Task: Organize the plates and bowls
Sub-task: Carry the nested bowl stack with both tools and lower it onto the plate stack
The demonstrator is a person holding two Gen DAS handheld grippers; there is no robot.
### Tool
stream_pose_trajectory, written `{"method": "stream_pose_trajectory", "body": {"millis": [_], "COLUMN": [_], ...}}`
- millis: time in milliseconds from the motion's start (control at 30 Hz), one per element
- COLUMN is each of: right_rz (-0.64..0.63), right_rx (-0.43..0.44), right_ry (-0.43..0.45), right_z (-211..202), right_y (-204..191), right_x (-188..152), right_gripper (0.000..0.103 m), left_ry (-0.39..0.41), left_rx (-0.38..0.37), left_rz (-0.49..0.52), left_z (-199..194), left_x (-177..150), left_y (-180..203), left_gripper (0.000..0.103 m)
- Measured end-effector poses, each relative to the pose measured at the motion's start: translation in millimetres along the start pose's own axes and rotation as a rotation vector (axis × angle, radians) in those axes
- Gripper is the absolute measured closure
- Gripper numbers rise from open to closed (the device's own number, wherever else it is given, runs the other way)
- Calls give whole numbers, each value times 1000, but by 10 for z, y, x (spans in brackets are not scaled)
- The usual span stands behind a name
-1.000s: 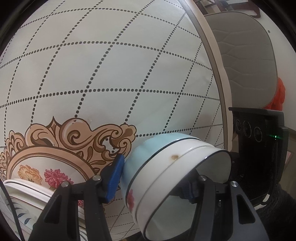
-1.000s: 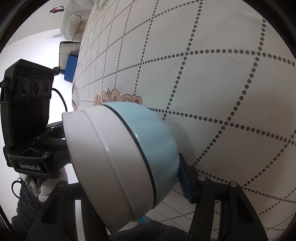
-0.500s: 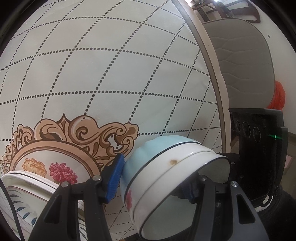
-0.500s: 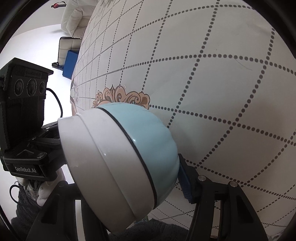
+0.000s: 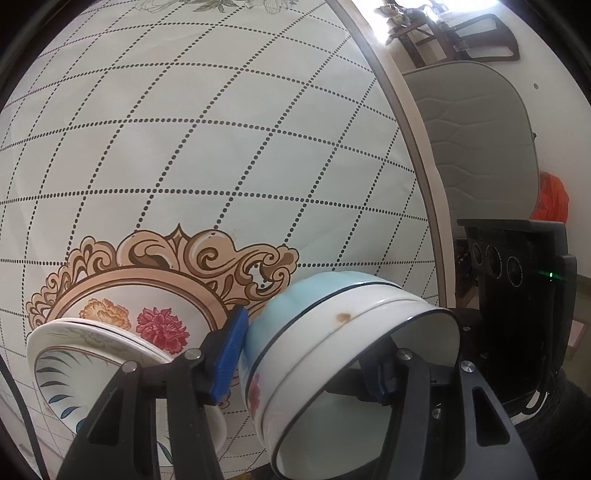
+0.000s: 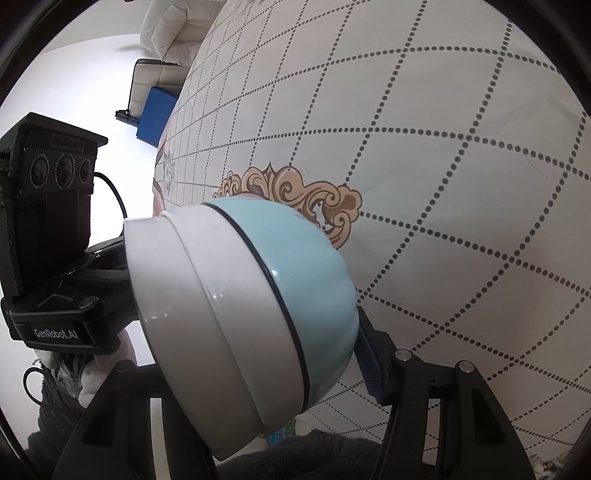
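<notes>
A light blue and white bowl (image 5: pixel 332 350) is held tilted on its side above the patterned table. My left gripper (image 5: pixel 306 362) is shut on the bowl's wall, one blue pad outside, one inside the rim. My right gripper (image 6: pixel 258 354) also has the same bowl (image 6: pixel 258 295) between its fingers and is shut on it. A stack of white bowls with a blue leaf pattern (image 5: pixel 85 362) stands at lower left in the left wrist view, just beside the left finger. The other gripper's body shows in each view.
The round table (image 5: pixel 221 147) has a dotted grid cloth and a floral medallion (image 5: pixel 159 280). Grey chairs (image 5: pixel 476 147) stand past the table edge. A blue box (image 6: pixel 155 114) and a white sofa (image 6: pixel 173 33) lie beyond the far edge.
Both grippers and the held bowl have shifted over the table toward the stack of leaf-pattern bowls; more of the stack and the medallion show now. The grip is unchanged.
</notes>
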State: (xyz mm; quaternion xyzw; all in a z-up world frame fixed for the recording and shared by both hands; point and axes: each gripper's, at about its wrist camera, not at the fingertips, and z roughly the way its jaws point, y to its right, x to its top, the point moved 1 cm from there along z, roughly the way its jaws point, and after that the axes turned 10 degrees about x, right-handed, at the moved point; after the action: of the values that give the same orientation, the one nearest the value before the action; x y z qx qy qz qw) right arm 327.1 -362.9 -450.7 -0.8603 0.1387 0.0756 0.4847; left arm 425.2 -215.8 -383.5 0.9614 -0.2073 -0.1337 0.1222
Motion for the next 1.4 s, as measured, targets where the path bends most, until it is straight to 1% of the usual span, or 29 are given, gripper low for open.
{"method": "stream_pose_trajectory", "body": {"millis": [333, 567, 700, 833, 1133, 1400], "right_rz": [-55, -94, -118, -131, -149, -152], "right_rx": [-6, -6, -8, -12, -26, -53], "right_ry": [-27, -60, -91, -120, -194, -233], "right_z": [178, 449, 678, 934, 1449, 1805], "right_y": [-412, -728, -897, -1029, -1130, -1143], "right_x": [-12, -24, -36, -58, -137, -158], "right_gripper": [42, 42, 42, 42, 42, 42], "left_ry": [55, 85, 94, 97, 87, 76], "left_rx": [13, 21, 31, 35, 33, 24], "left_rz": [-36, -79, -103, -137, -212, -251], "left_z": [-293, -531, -585, -611, -517, -394], "left_x": [-170, -359, -476, -604, -900, -1067], "left_y": [-266, -634, -843, -1092, -1540, -1751], "left_gripper": [49, 49, 49, 49, 49, 49]}}
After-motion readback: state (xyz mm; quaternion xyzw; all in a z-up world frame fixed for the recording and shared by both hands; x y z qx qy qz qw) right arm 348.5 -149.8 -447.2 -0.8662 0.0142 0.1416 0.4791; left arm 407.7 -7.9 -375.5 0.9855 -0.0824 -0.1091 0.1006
